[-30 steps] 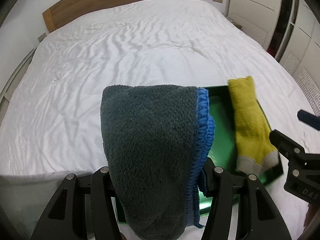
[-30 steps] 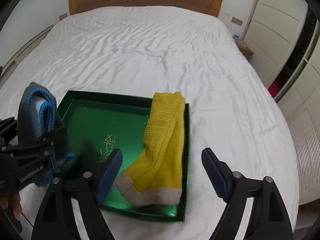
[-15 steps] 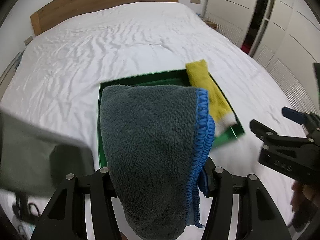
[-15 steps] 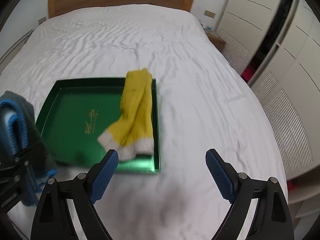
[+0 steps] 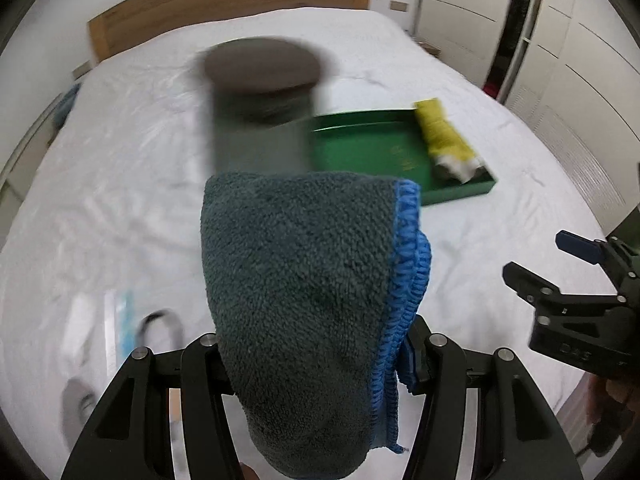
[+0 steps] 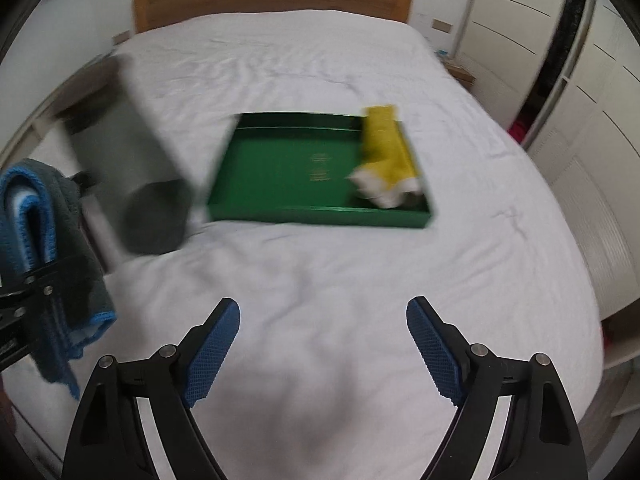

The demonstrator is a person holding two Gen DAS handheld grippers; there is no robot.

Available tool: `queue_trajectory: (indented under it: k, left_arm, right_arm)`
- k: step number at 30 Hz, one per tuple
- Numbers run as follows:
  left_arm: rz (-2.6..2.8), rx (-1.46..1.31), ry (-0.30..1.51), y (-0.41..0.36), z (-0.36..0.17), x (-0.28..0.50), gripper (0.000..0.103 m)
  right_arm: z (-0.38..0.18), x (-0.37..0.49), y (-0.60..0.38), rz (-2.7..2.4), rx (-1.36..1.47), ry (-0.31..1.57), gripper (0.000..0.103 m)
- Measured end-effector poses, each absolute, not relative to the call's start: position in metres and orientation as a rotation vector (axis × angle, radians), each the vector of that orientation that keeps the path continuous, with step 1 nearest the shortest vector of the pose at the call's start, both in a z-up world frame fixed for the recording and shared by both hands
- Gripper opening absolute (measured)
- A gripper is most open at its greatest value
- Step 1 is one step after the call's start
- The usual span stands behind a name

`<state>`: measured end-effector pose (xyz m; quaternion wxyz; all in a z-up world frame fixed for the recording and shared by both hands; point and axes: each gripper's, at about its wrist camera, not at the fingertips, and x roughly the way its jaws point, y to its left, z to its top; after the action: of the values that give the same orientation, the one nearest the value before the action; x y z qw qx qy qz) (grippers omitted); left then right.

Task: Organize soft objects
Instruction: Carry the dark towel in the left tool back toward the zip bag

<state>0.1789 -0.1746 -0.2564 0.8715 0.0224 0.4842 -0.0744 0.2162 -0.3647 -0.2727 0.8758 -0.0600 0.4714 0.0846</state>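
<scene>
Bare white bed (image 6: 340, 280) ahead, open passage; dark grey cylinder (image 6: 136, 184) blocks left; green tray (image 6: 288, 168) beyond

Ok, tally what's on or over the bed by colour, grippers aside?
Green: 1, tray
Yellow: 1, sock in the tray
Grey-blue: 1, towel in the left gripper
Dark grey: 1, blurred cylinder
Total: 4

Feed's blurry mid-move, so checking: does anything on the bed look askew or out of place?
Mostly tidy. The yellow sock lies along the green tray's right side, its far end draped over the rim. The grey cloth hangs folded from the left gripper. A blurred grey cylinder beside the tray is unidentifiable.
</scene>
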Motion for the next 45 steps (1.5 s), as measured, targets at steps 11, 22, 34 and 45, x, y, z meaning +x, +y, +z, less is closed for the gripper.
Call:
queue_trajectory:
  k: [11, 22, 34, 45]
  left_arm:
    - [0.022, 0.059, 1.074, 0.002, -0.279, 0.107, 0.051]
    - [0.068, -0.013, 1.117, 0.097, -0.313, 0.077, 0.051]
    - [0.035, -0.04, 1.137, 0.113, -0.332, 0.071, 0.051]
    - [-0.007, -0.025, 1.168, 0.114, -0.351, 0.067, 0.051]
  right_arm:
    - [-0.257, 0.126, -0.214, 0.376, -0.085, 0.978, 0.085]
    - [-0.269, 0.107, -0.138, 0.457, -0.099, 1.006, 0.085]
    - [-0.304, 0.112, -0.111, 0.467, -0.106, 1.048, 0.085]
    - [-0.322, 0.109, -0.103, 0.465, -0.084, 1.066, 0.084]
